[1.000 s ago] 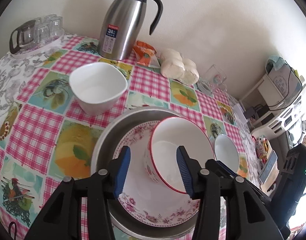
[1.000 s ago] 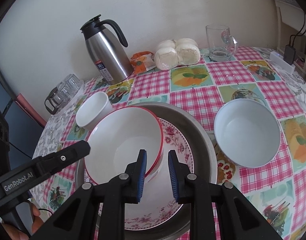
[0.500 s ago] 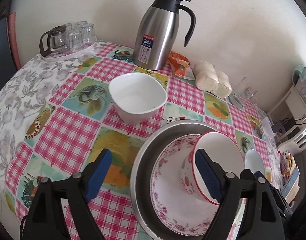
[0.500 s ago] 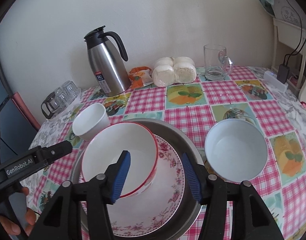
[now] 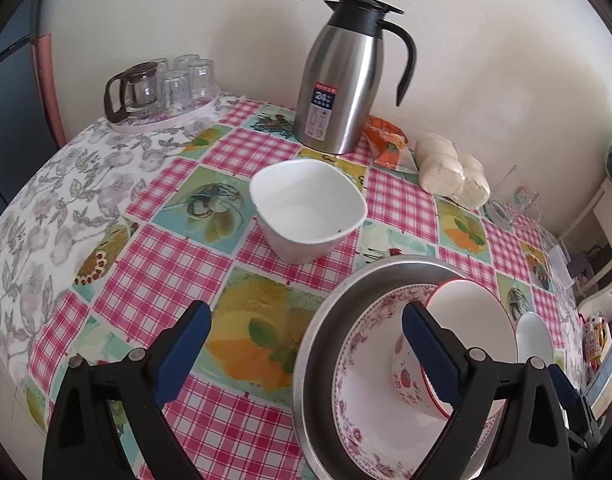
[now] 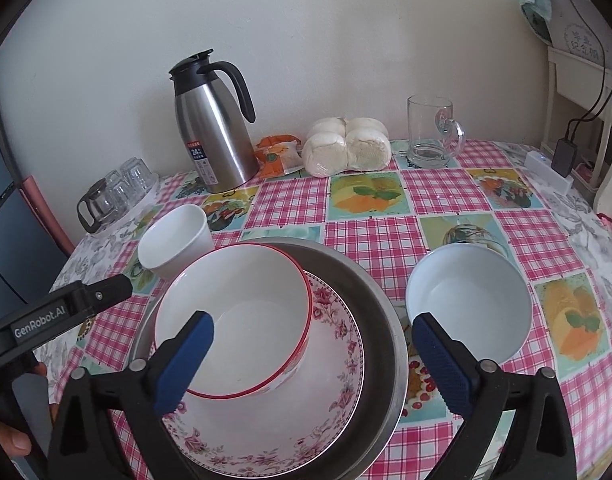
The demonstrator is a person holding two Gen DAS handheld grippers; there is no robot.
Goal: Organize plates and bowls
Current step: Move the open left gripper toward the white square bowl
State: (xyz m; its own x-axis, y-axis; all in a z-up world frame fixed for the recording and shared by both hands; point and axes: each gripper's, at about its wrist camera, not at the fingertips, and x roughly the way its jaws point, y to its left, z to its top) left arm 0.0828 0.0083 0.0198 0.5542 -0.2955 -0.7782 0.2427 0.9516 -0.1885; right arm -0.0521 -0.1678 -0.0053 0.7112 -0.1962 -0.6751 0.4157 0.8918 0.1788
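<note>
A red-rimmed bowl [image 6: 234,320] rests on a floral plate [image 6: 326,400] inside a steel basin [image 6: 382,320]. My right gripper [image 6: 312,360] is open and empty, its fingers standing either side of the bowl's near edge and the basin. A square white bowl [image 5: 306,208] stands behind and left of the basin. A round white bowl [image 6: 468,308] stands to the basin's right. My left gripper [image 5: 306,344] is open and empty over the tablecloth at the basin's left rim [image 5: 326,312]. The red-rimmed bowl [image 5: 466,332] shows behind its right finger.
A steel thermos jug [image 5: 346,80], an orange packet [image 5: 386,144] and wrapped buns [image 5: 454,172] stand along the wall. A tray of glasses [image 5: 162,92] is at the back left. A glass mug [image 6: 434,132] is at the back right. A white shelf [image 6: 578,80] stands beyond the table.
My right gripper opened wide and let go of the red-rimmed bowl, which now rests on the plate. My left gripper opened wide and drew back to the left.
</note>
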